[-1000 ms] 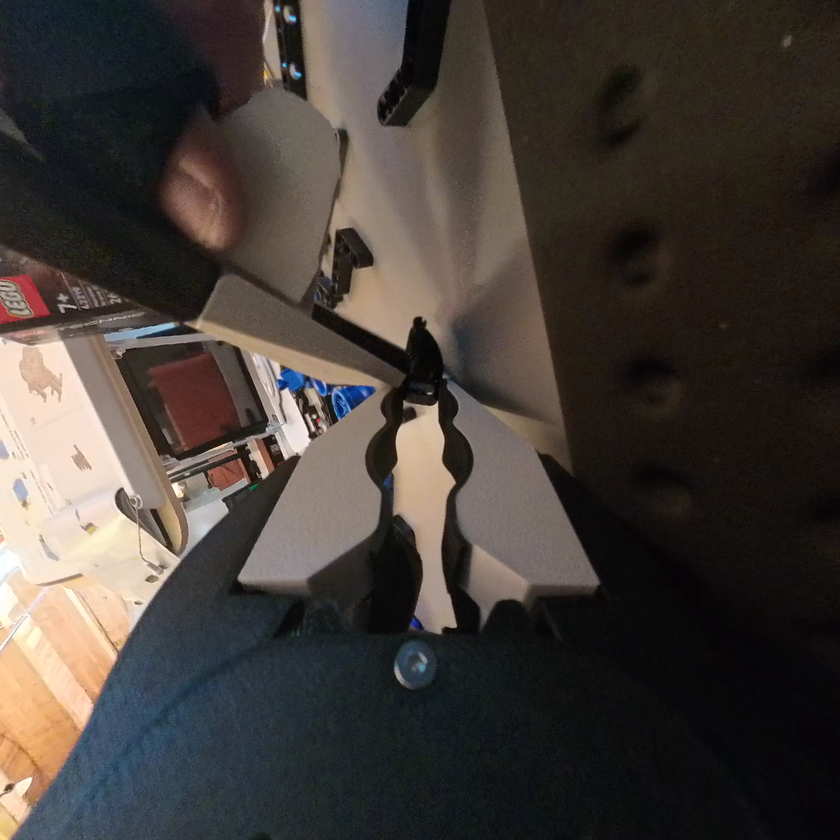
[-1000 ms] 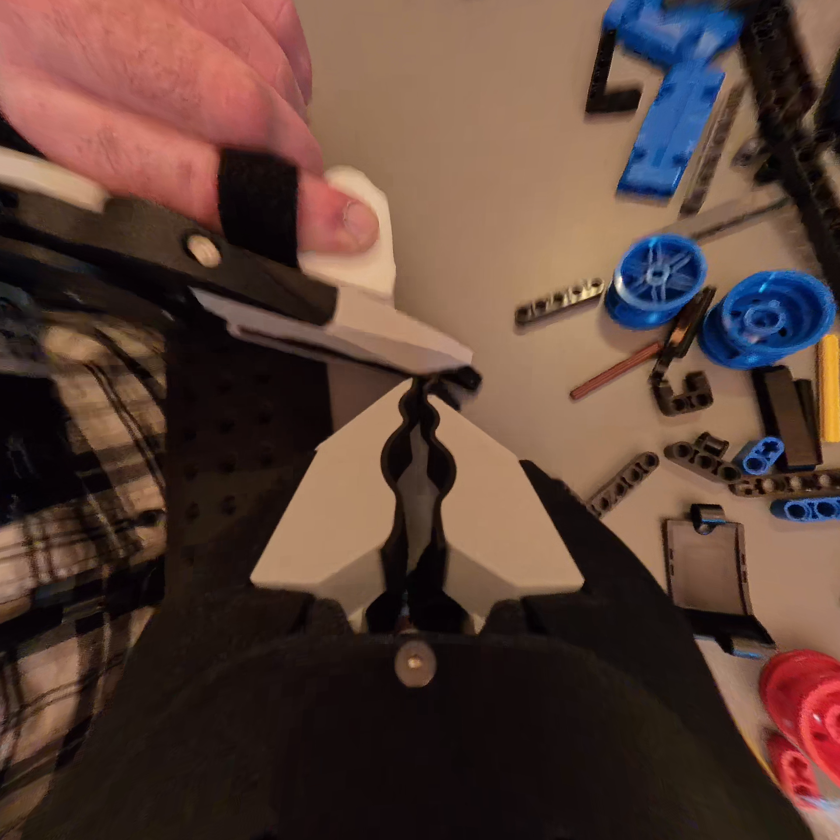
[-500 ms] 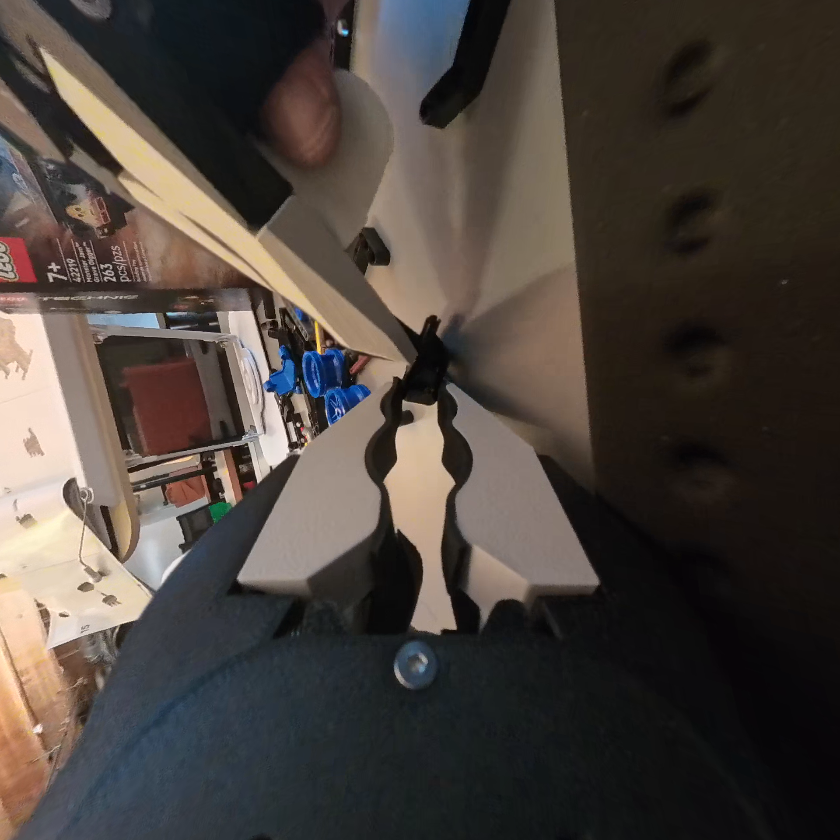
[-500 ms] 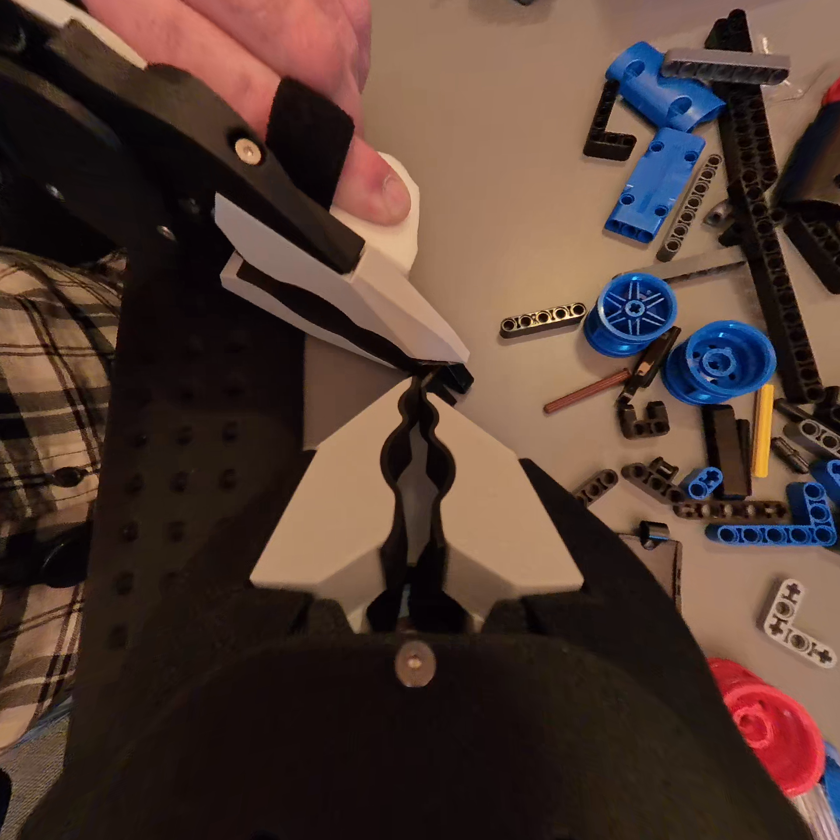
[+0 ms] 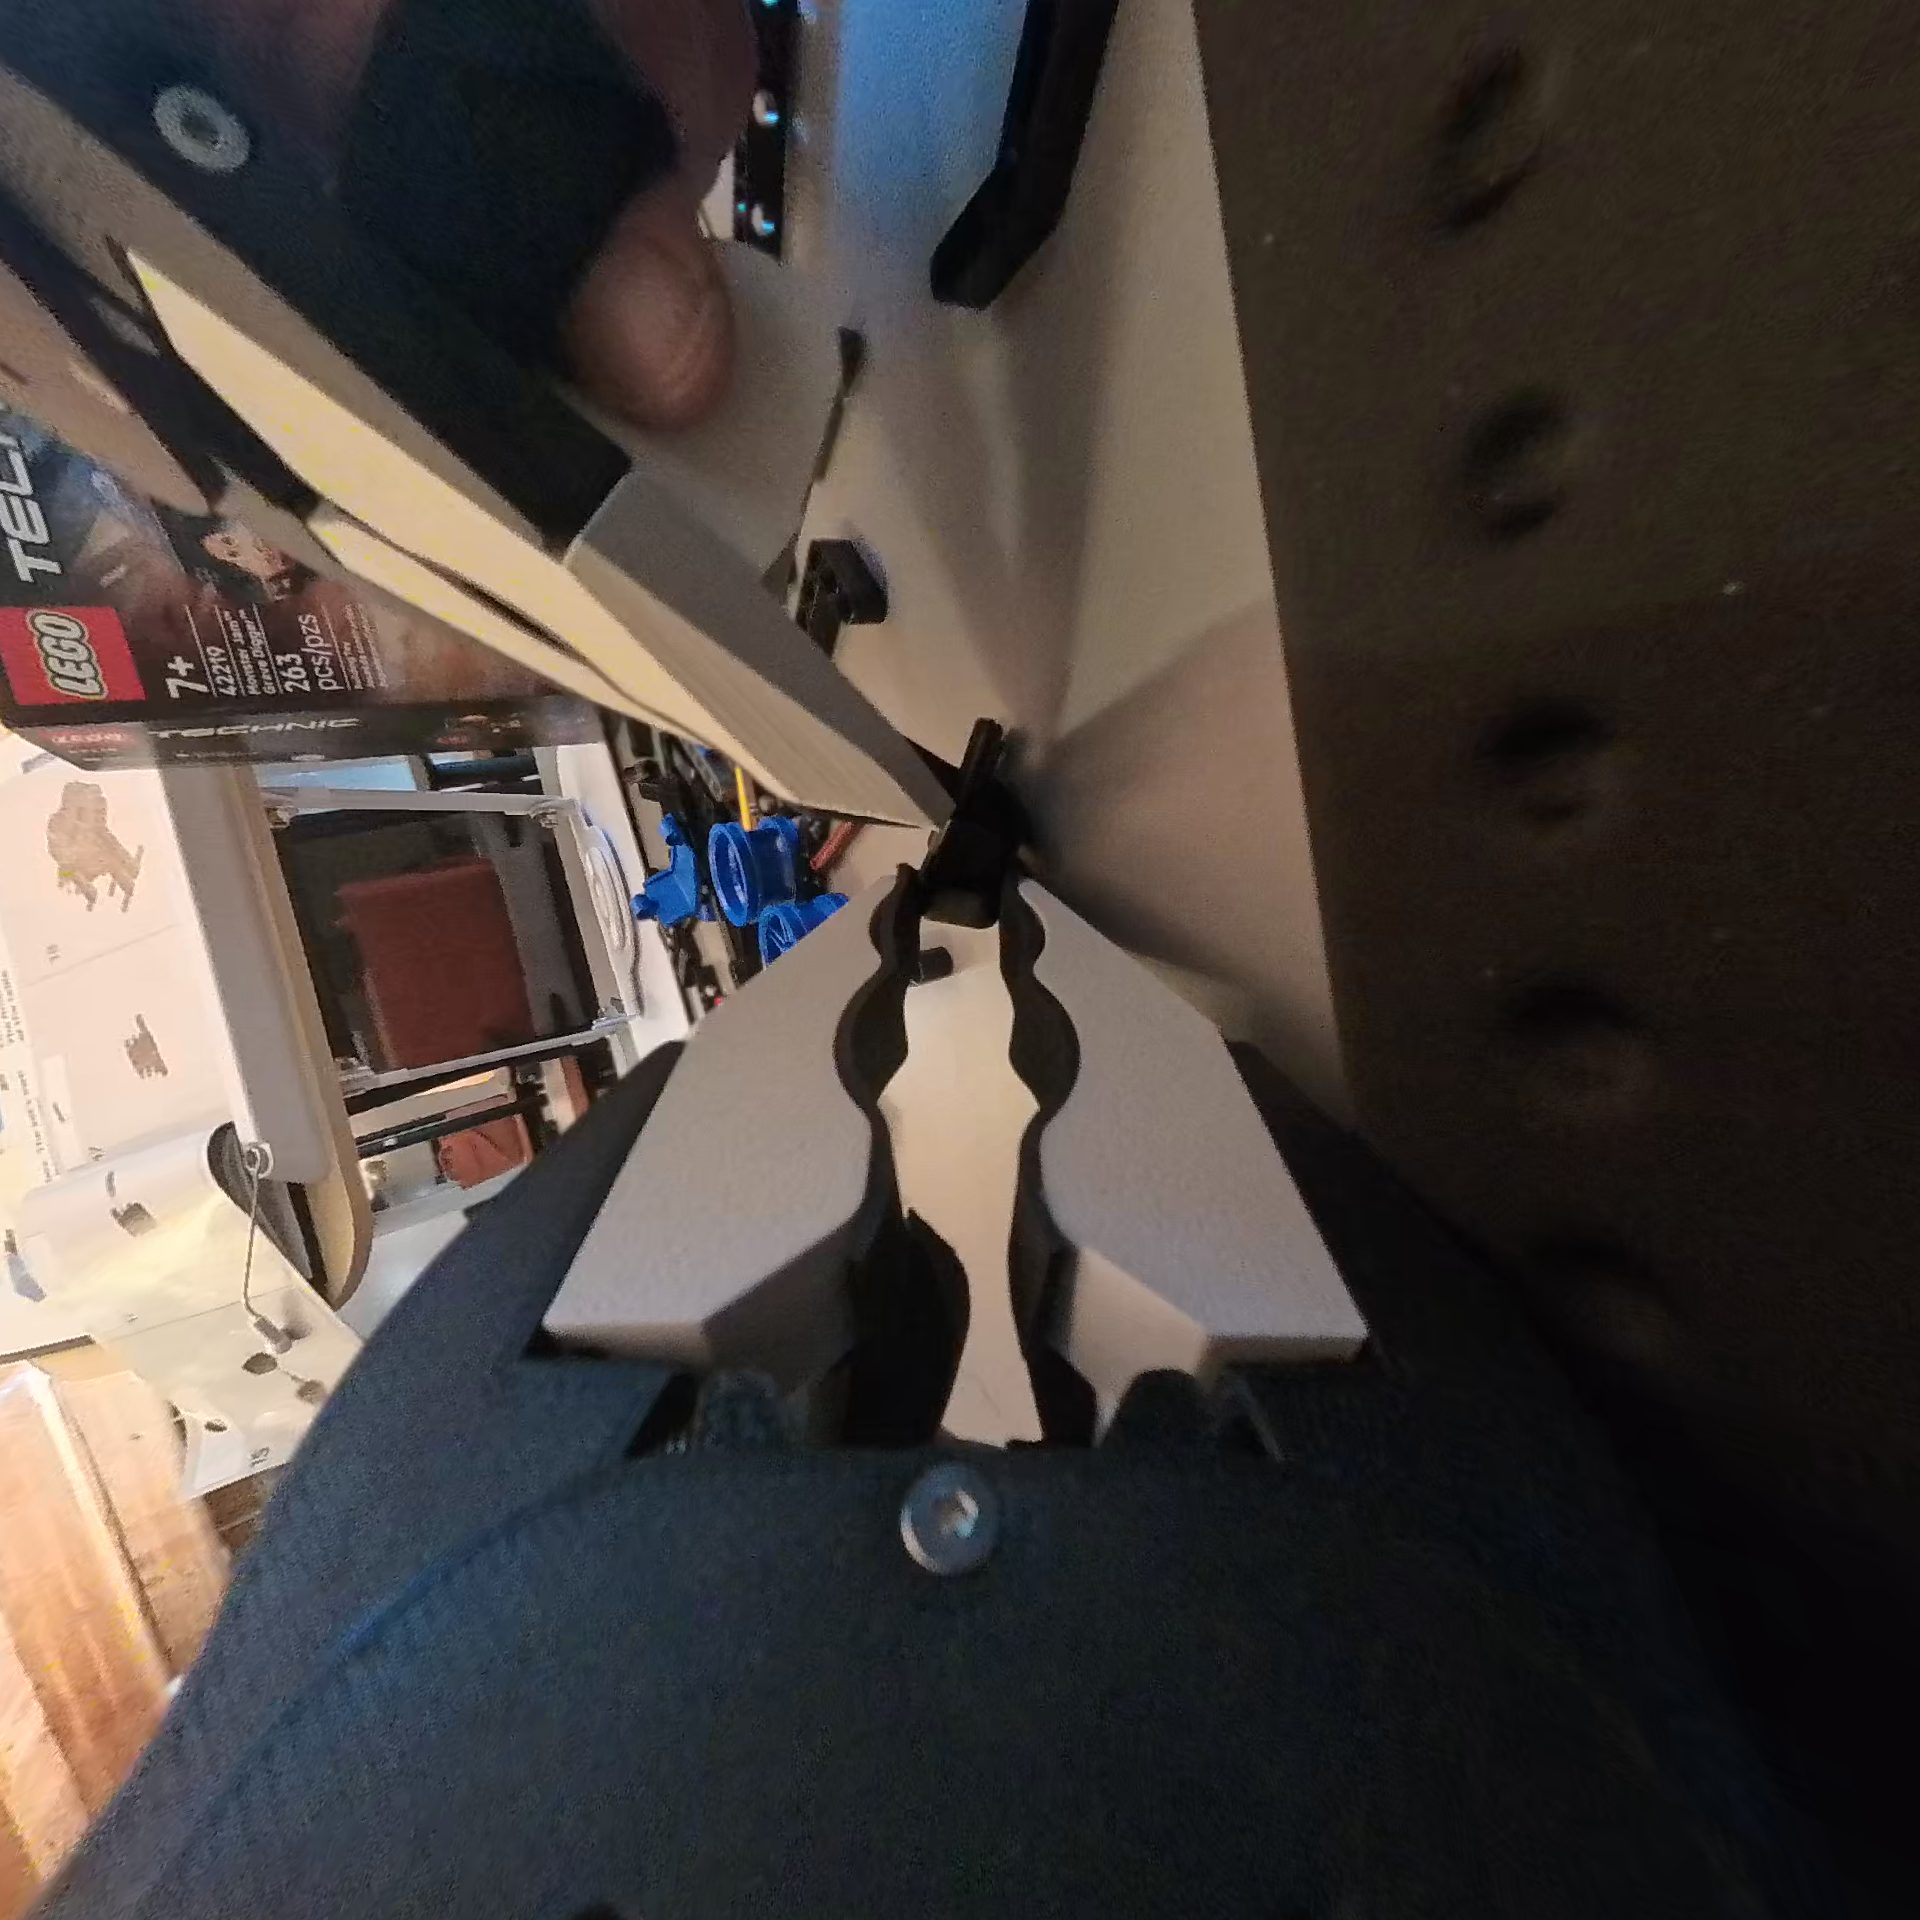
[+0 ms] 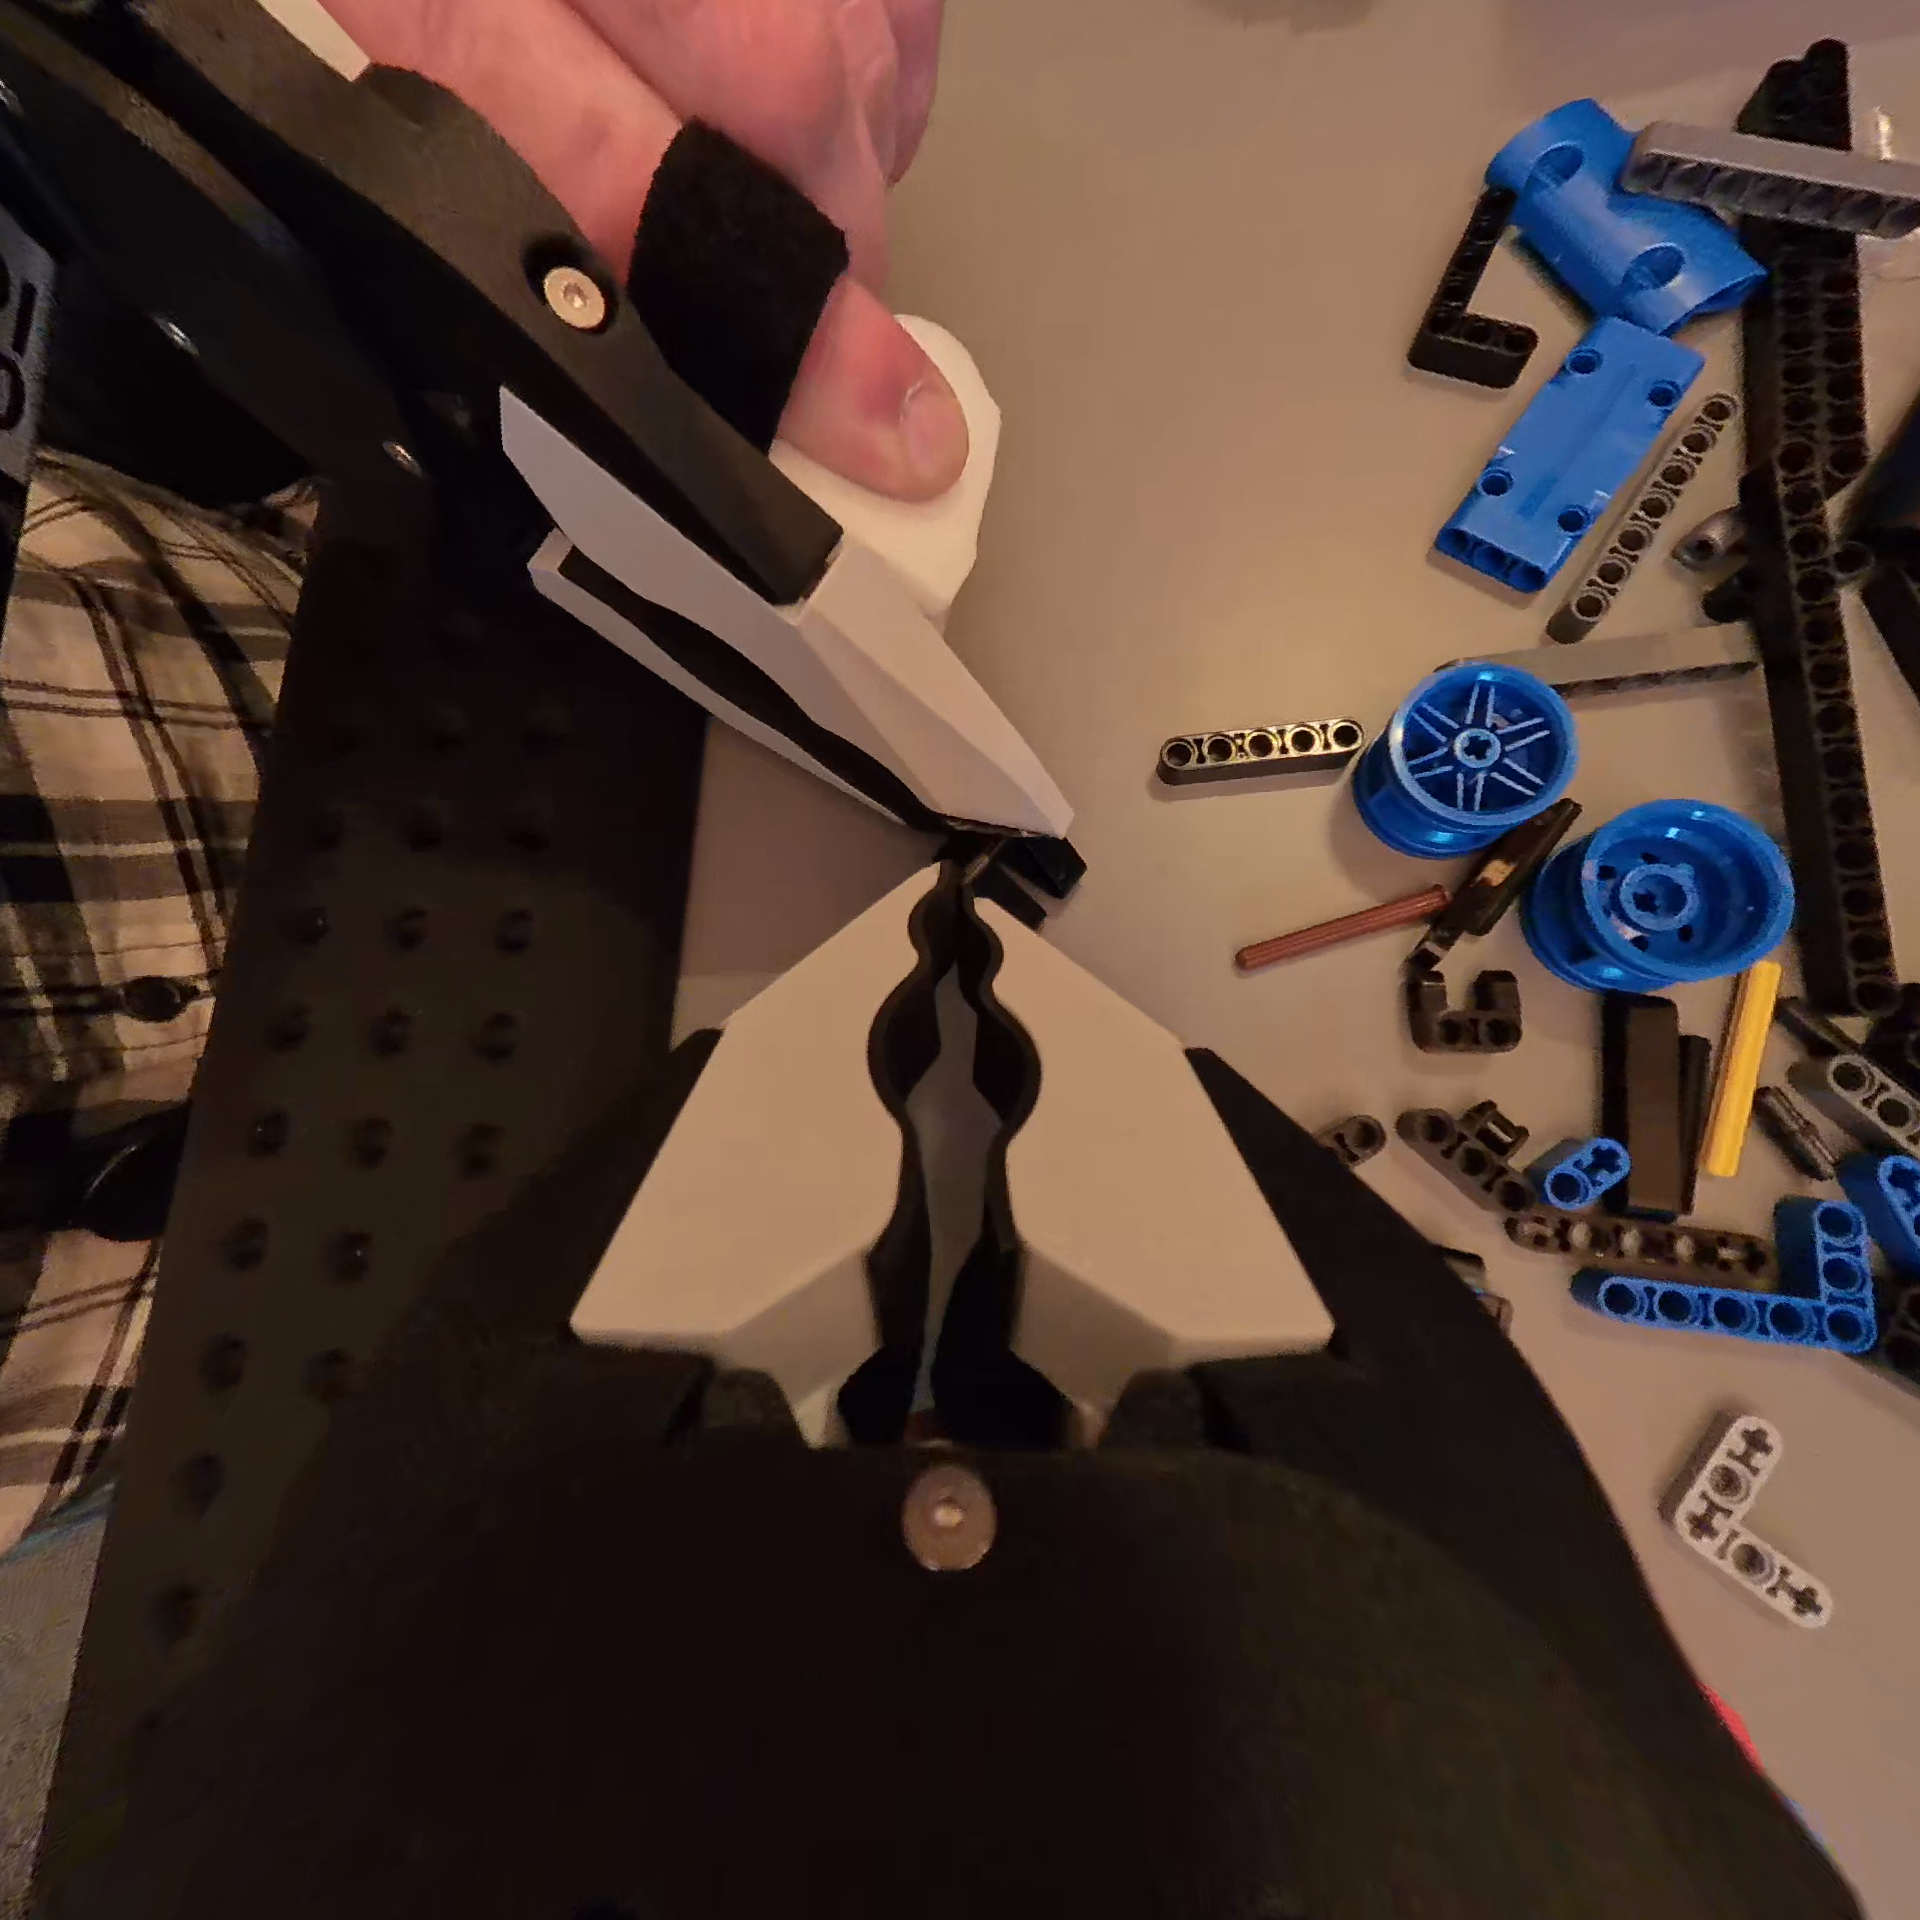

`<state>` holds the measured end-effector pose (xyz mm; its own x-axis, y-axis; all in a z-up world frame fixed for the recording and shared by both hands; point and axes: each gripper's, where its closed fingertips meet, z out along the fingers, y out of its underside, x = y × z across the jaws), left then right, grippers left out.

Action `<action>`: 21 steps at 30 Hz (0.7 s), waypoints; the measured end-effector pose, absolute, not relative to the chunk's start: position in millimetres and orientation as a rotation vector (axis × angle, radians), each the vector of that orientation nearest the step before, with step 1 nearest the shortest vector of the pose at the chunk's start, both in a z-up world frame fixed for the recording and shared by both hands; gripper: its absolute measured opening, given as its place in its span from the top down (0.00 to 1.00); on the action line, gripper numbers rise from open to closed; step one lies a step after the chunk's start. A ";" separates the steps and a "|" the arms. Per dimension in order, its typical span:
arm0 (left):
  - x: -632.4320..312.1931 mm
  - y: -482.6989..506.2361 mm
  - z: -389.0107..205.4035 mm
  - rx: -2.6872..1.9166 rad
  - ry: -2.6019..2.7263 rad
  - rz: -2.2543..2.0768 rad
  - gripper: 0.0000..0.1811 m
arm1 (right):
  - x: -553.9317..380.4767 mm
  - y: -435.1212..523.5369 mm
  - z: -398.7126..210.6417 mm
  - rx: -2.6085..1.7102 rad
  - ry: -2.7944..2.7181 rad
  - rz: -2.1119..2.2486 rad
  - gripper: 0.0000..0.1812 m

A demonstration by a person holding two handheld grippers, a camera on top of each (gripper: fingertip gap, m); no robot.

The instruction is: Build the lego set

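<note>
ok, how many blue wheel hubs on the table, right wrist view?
2. One blue wheel hub lies right of the short black beam; the second blue hub lies just lower right of it. More could be hidden behind the gripper body.

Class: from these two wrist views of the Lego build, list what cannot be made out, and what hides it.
- Left wrist view: the shape of the small black piece, which the left tongs cover.
- Right wrist view: the red part, cut off by the edge.
- Right wrist view: what the right tongs pinch, too small to tell.
</note>
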<state>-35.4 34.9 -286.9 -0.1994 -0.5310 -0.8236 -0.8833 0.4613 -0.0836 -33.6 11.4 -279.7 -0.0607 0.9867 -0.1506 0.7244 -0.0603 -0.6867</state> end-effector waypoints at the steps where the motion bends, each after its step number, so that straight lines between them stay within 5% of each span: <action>1: -35.3 34.7 -286.9 -1.186 1.871 0.533 0.94 | -33.6 11.3 -279.7 -1.829 -1.834 0.909 1.00; 21: -17.5 18.5 -286.6 -1.167 1.851 0.331 0.92 | -12.8 41.5 -254.8 -1.797 -1.719 0.899 1.00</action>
